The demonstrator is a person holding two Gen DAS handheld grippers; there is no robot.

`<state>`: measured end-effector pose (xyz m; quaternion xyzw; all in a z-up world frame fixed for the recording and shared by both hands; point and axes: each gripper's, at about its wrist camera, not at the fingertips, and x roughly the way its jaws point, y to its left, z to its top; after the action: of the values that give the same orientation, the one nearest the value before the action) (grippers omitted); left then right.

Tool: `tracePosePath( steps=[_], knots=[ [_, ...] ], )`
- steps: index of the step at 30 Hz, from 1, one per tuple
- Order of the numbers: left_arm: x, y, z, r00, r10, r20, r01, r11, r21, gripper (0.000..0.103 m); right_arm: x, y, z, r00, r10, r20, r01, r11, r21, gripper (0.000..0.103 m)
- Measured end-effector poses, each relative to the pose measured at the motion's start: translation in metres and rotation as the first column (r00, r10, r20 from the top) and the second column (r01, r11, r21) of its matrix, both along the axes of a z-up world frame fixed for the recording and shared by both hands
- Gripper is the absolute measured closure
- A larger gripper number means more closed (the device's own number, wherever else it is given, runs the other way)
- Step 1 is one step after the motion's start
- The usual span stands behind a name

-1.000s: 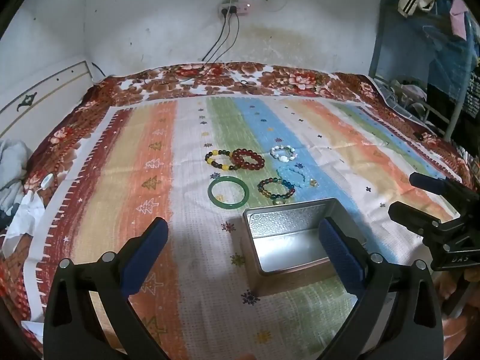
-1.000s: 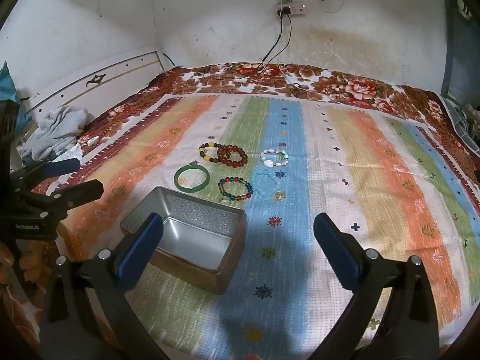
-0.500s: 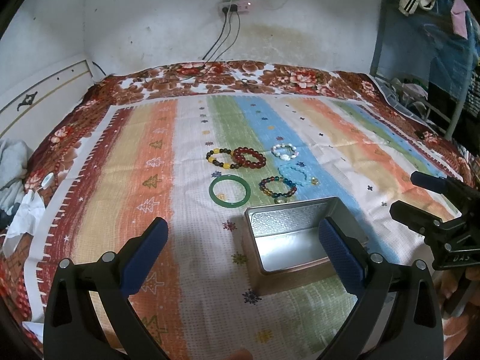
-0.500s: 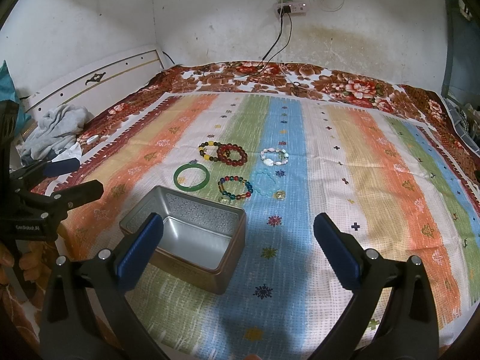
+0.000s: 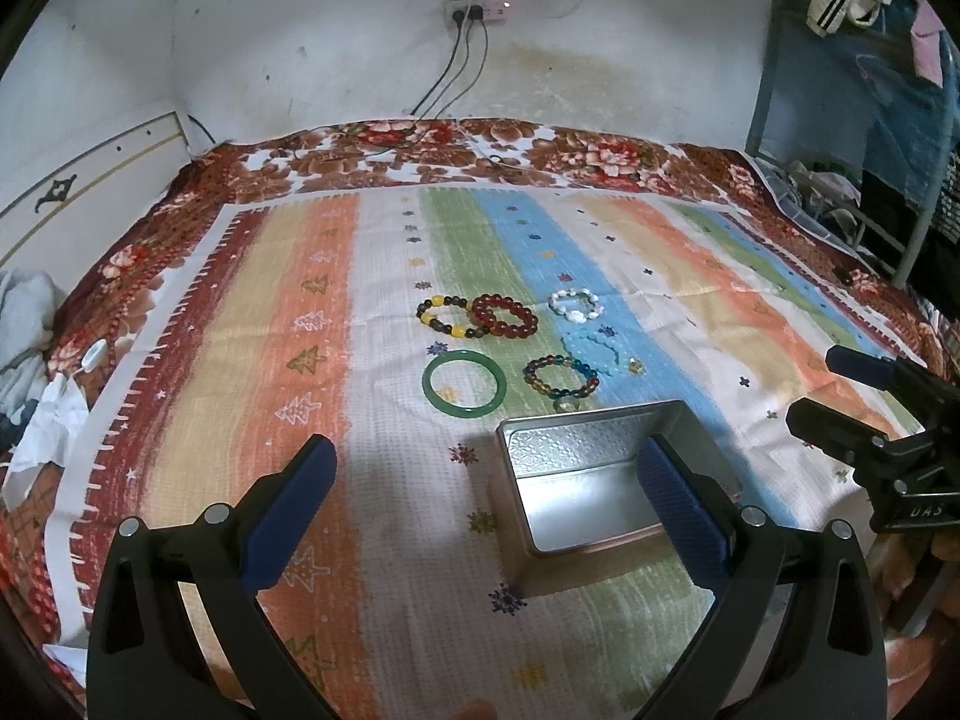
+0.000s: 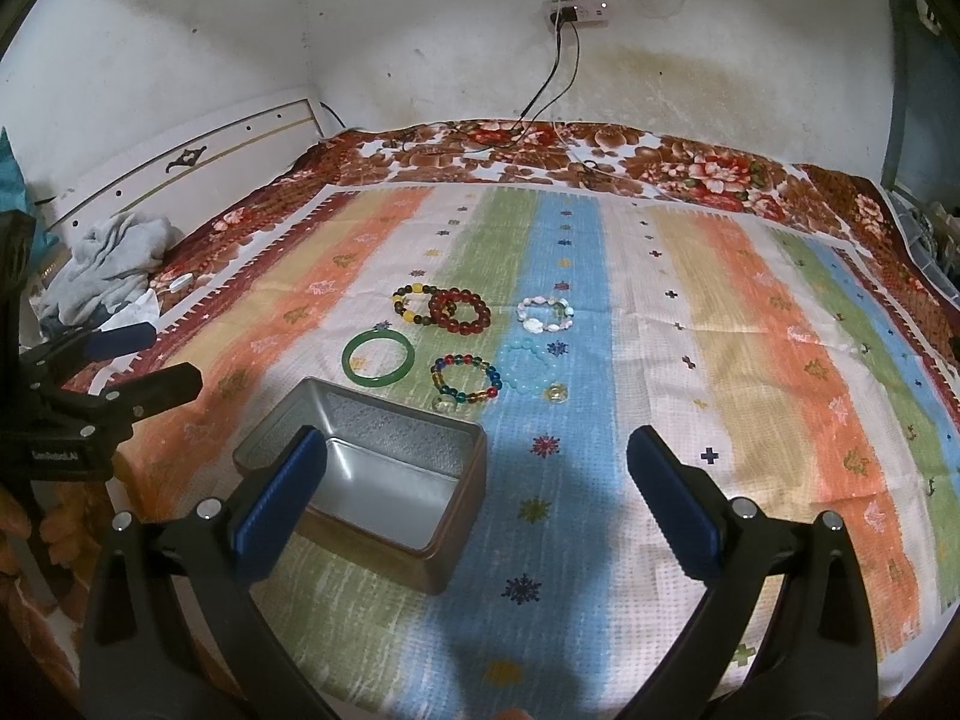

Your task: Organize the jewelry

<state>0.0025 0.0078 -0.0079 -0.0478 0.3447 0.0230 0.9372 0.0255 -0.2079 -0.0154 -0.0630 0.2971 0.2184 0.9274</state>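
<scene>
Several bracelets lie on the striped bedcover: a green bangle [image 5: 465, 383] [image 6: 378, 359], a dark red bead bracelet [image 5: 504, 316] [image 6: 459, 309], a yellow-and-dark bead bracelet [image 5: 447, 317] [image 6: 413, 304], a white one [image 5: 574, 305] [image 6: 545, 314], a pale blue one [image 5: 591, 351] [image 6: 527, 365] and a multicoloured one [image 5: 561, 376] [image 6: 466, 378]. An empty open metal tin [image 5: 600, 480] [image 6: 384, 474] sits just in front of them. My left gripper [image 5: 486, 501] hovers open over the cover left of the tin. My right gripper [image 6: 474, 495] is open above the tin's right side, holding nothing.
A small ring [image 6: 557, 393] lies by the pale blue bracelet. Grey clothes [image 6: 111, 261] are heaped at the bed's left edge beside the headboard. Cables run down from a wall socket [image 6: 576, 9]. A rack with hanging clothes [image 5: 870, 60] stands to the right.
Both grippers have barely shifted; the view drifts slightly. Nothing was taken hold of or released.
</scene>
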Motion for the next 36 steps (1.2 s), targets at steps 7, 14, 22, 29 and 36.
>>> tracePosePath(
  steps=[7,14,22,29,36],
  knots=[
    [0.005,0.005,0.001,1.000,0.004,-0.020,-0.005,1.000,-0.021,0.005,-0.001,0.003,0.004,1.000,-0.003,0.009,0.003,0.999,-0.033,0.005],
    [0.006,0.001,0.004,1.000,0.015,-0.020,-0.015,1.000,0.022,0.005,0.003,0.004,0.015,1.000,-0.006,0.001,0.006,1.000,-0.027,0.005],
    [0.015,0.007,0.008,0.999,0.031,-0.032,-0.030,0.999,0.031,0.005,0.017,0.007,0.021,1.000,-0.014,-0.013,0.014,1.000,-0.023,0.005],
    [0.028,0.016,0.014,0.999,0.029,-0.040,-0.027,0.999,0.036,0.005,0.029,0.018,0.032,1.000,-0.007,-0.007,0.007,1.000,-0.021,0.005],
    [0.044,0.022,0.024,0.999,0.033,-0.039,-0.030,0.998,0.062,0.005,0.048,0.029,0.037,1.000,0.002,-0.008,-0.002,1.000,-0.021,0.005]
  ],
)
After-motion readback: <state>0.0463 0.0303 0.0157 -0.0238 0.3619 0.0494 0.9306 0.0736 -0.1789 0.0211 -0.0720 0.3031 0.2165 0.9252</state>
